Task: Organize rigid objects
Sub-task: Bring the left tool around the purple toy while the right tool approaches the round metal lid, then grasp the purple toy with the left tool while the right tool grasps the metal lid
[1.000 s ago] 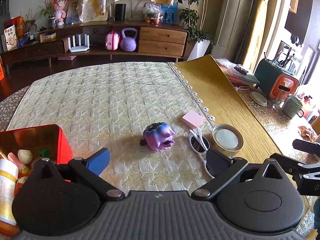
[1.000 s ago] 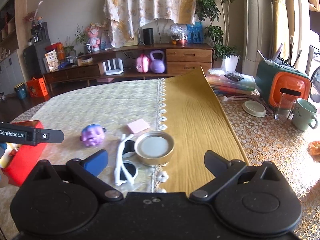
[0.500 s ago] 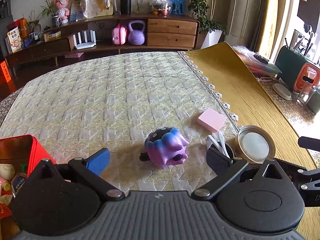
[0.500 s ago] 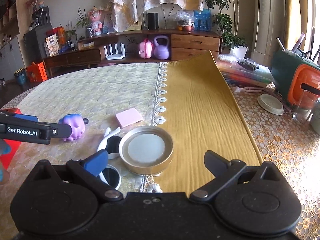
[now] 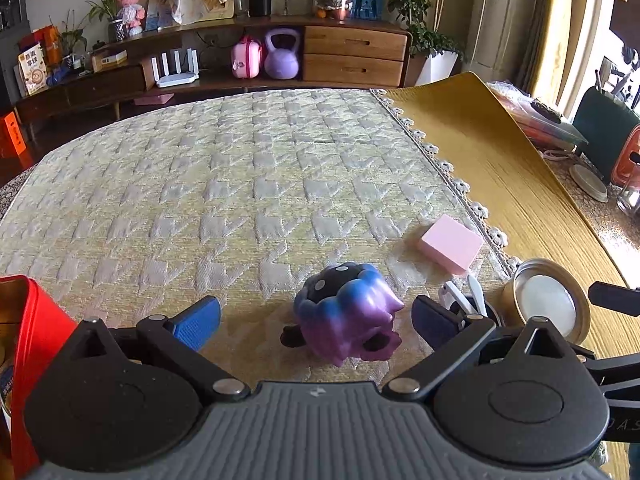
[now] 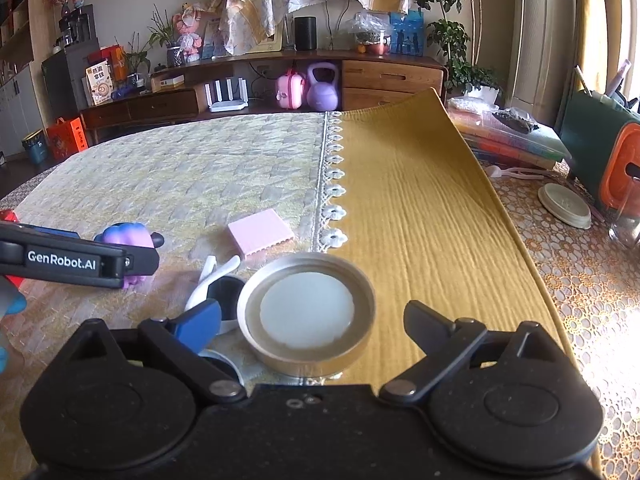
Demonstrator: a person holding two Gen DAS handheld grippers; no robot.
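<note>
A purple-and-blue toy figure (image 5: 346, 314) lies on the quilted cloth between the fingers of my open left gripper (image 5: 316, 320). It also shows in the right wrist view (image 6: 126, 236), partly behind the left gripper's arm (image 6: 72, 260). A round metal tin (image 6: 306, 312) with a pale lid sits between the fingers of my open right gripper (image 6: 312, 322); it also shows in the left wrist view (image 5: 546, 300). White sunglasses (image 6: 218, 284) lie left of the tin. A pink block (image 5: 450, 246) lies behind them.
A red box (image 5: 28, 344) holding several small items stands at the left edge. A yellow runner (image 6: 412, 200) covers the table's right part. A pale lid (image 6: 564, 204), a glass and an orange-and-green container (image 6: 600, 160) stand at the far right.
Both grippers moved forward and lower. The left one now has the toy between its fingers, and the right one has the tin between its fingers. Both stay open.
</note>
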